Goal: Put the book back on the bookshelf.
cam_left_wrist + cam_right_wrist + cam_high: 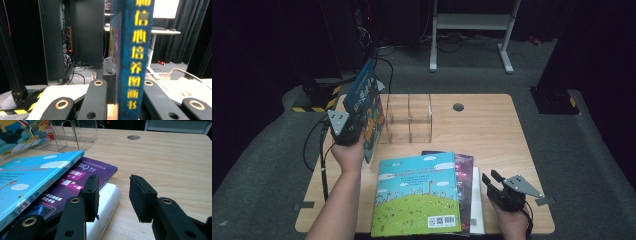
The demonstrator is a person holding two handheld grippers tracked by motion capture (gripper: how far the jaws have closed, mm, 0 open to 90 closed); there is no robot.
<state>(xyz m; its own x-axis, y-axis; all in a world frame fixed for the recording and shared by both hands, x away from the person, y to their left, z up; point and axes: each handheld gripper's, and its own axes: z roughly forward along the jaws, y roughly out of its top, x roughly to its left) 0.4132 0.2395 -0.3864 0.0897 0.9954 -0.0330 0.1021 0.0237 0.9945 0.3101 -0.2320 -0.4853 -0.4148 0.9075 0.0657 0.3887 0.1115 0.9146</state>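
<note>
My left gripper (353, 131) is shut on a blue picture book (366, 107), holding it upright at the table's left, beside the clear acrylic book rack (407, 119). In the left gripper view the book's spine (135, 62) with yellow characters stands between the jaws. A stack of books lies flat at the front: a light-blue and green one (417, 192) on top, a purple one (463, 180) under it, a white one (107, 205) at the bottom. My right gripper (492, 181) stands open just right of the stack, its left finger (91, 192) over the white book's edge.
The wooden table (492, 130) has a round cable hole (458, 106) at the back. Bare wood spreads across the right half. Behind the table are a white desk frame (472, 22), dark cabinets and cables on the grey floor.
</note>
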